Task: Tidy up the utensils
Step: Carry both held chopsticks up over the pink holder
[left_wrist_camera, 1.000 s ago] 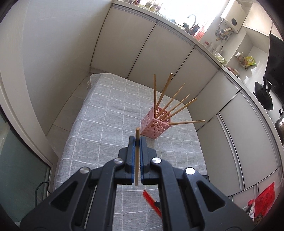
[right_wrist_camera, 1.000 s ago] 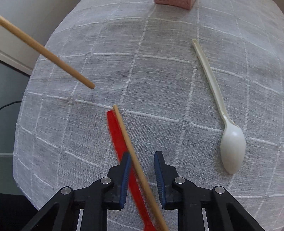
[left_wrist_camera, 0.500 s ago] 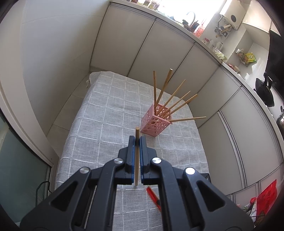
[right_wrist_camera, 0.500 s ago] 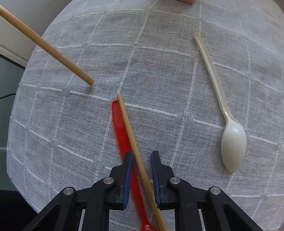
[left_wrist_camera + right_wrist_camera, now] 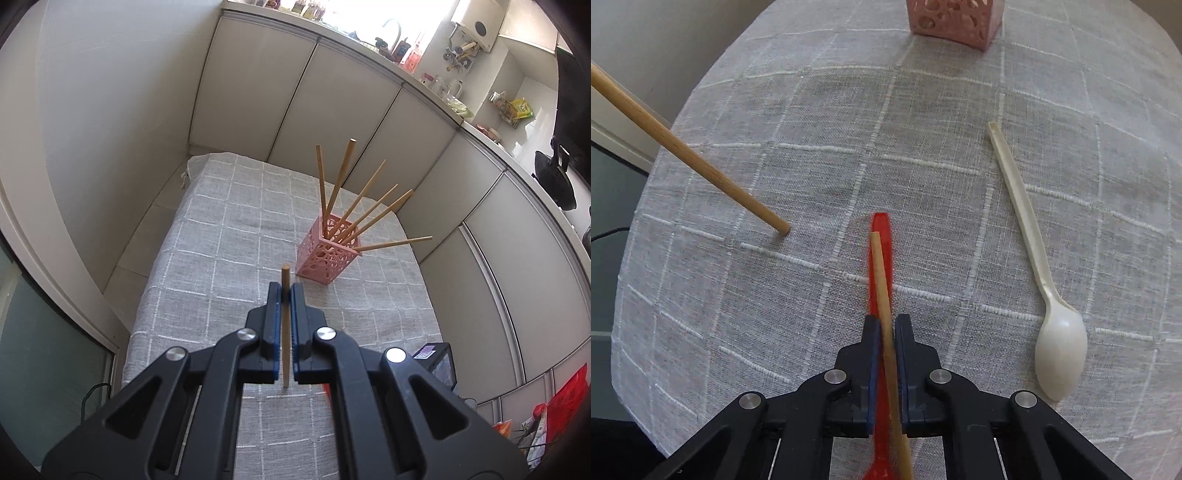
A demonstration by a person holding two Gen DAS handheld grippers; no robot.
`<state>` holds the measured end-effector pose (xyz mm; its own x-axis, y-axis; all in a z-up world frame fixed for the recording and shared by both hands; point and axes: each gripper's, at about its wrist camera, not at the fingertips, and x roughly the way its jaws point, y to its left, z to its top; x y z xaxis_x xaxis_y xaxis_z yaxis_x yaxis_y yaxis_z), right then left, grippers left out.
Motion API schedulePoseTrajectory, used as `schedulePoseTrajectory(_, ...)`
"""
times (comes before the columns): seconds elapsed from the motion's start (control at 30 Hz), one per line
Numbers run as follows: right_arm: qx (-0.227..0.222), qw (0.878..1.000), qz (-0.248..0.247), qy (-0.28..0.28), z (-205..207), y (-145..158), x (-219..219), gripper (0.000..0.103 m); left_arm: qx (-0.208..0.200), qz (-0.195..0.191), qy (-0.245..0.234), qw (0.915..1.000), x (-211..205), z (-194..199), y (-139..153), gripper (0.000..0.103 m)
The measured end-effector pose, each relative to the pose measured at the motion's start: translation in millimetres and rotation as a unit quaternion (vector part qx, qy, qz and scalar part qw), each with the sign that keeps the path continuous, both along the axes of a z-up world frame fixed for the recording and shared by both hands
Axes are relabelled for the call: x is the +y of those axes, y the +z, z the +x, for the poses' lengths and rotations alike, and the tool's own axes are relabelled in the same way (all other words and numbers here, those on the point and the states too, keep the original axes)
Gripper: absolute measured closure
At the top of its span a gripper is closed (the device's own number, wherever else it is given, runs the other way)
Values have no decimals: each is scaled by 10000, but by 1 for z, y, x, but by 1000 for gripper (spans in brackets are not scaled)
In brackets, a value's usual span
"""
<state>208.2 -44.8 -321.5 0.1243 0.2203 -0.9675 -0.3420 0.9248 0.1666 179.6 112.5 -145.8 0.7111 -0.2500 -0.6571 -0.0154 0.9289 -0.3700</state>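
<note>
My left gripper (image 5: 284, 290) is shut on a wooden chopstick (image 5: 285, 325), held upright above the table, short of the pink perforated holder (image 5: 325, 254) that has several chopsticks leaning in it. That held chopstick also shows in the right wrist view (image 5: 690, 158), coming in from the left. My right gripper (image 5: 886, 325) is shut on another wooden chopstick (image 5: 884, 295), low over the cloth. A red plastic utensil (image 5: 879, 229) lies under it. A cream plastic spoon (image 5: 1034, 251) lies to the right. The holder's base (image 5: 955, 22) is at the far edge.
The table is covered by a grey checked cloth (image 5: 229, 236). White cabinet doors (image 5: 354, 110) run along the far and right sides. A wall stands close on the left. A black box (image 5: 436, 360) and red bag (image 5: 565, 398) sit off the table's right side.
My right gripper closed on the chopstick and swung it straight ahead over the red utensil. My left gripper rose and drew back a little with its chopstick.
</note>
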Motion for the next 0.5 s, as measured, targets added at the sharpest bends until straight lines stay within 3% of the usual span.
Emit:
schedulePoseTrajectory(0.23,-373,9977,480,-298,-9,37,-25,97,-97,6,25,9999,-4,-4,6,98)
schedulePoseTrajectory(0.5,-1768,9804,773,-394,-34,112,-40,97,-438,500,107,9977,-19,-12,21,98)
